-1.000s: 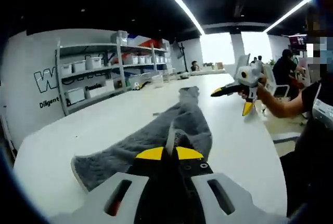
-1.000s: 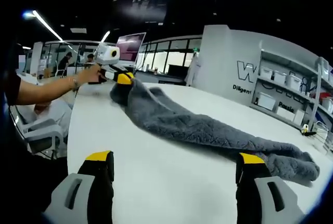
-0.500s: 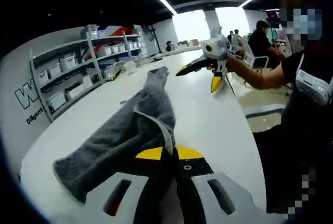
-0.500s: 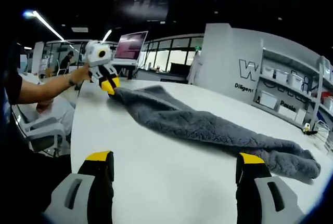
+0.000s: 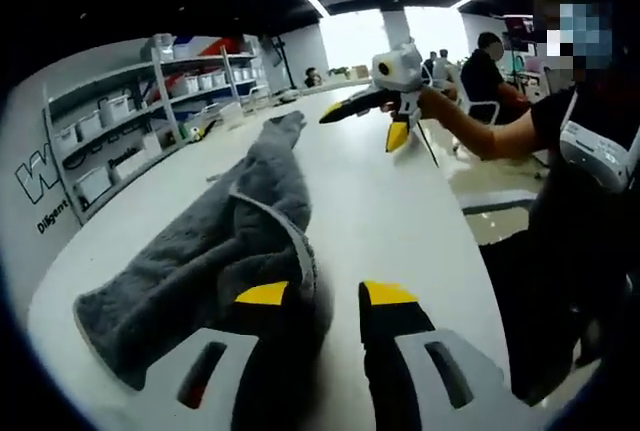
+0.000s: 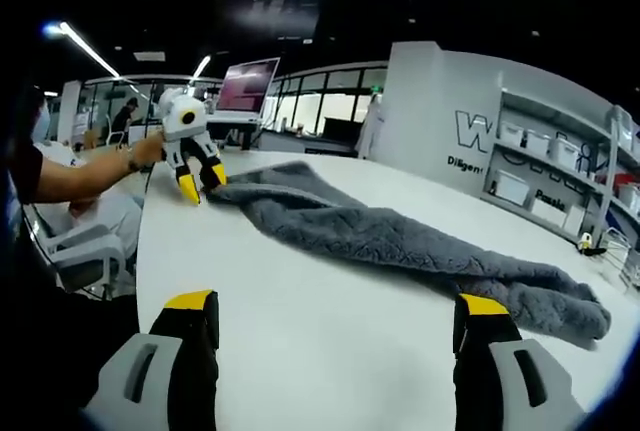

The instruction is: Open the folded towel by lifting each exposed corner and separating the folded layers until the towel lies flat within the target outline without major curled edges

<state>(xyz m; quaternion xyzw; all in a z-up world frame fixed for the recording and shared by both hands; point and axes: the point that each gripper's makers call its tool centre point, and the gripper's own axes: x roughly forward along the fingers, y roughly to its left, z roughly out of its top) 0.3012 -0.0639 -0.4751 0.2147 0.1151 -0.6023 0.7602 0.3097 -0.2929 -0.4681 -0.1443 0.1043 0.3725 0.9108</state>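
A long grey towel (image 5: 225, 236) lies bunched in a strip along the white table (image 5: 400, 216). My left gripper (image 5: 326, 294) is open, its left jaw resting against the towel's near end. My right gripper (image 5: 360, 129) hovers open above the table, to the right of the towel's far end. In the right gripper view the towel (image 6: 400, 236) runs from far left to near right. My right gripper (image 6: 336, 303) stands wide open over bare table (image 6: 320, 351). There the left gripper (image 6: 200, 184) points down, open, at the towel's far end.
Shelves with white bins (image 5: 110, 116) line the wall beyond the table, also the shelves (image 6: 560, 186). A person's arm (image 6: 80, 171) holds the left gripper. An office chair (image 6: 75, 246) stands at the table's edge. People sit in the background (image 5: 490, 66).
My left gripper was shut on the towel's edge and has opened and let go. The towel's end has dropped flat on the table. The right gripper stayed open.
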